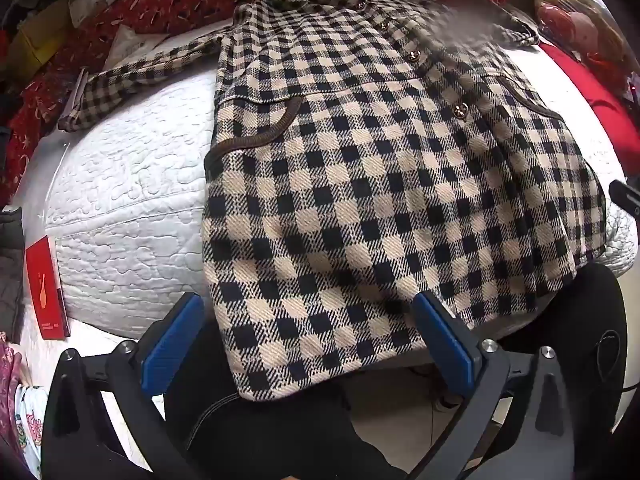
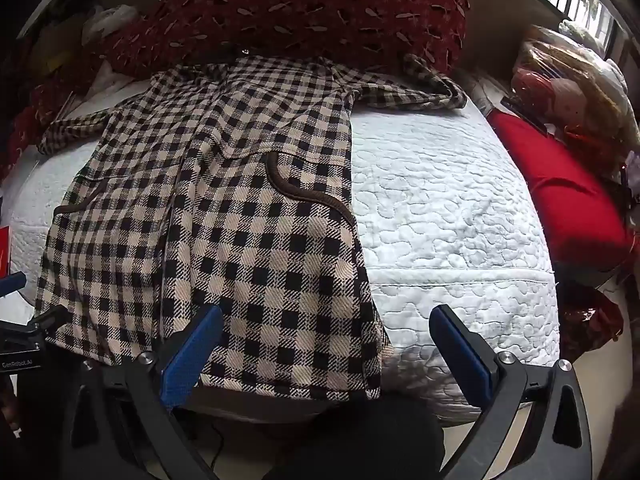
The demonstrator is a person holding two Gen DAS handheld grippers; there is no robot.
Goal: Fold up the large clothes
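A beige and black checked coat [image 1: 360,184] [image 2: 240,208] lies front up on a white quilted mattress [image 1: 128,184] [image 2: 448,216], its hem hanging over the near edge. It has brown-trimmed pockets and gold buttons, and its sleeves spread out to both sides at the far end. My left gripper [image 1: 312,336] hovers open above the hem's left corner, blue pads wide apart, nothing pinched. My right gripper [image 2: 326,344] hovers open over the hem's right corner, one pad above the cloth, the other above bare mattress.
A red patterned blanket [image 2: 312,12] is heaped behind the coat's collar. A red cushion [image 2: 560,200] and plastic-wrapped bundles [image 2: 560,80] lie to the right. A red box [image 1: 44,284] sits at the mattress's left edge. Dark trouser legs [image 1: 256,432] stand at the near edge.
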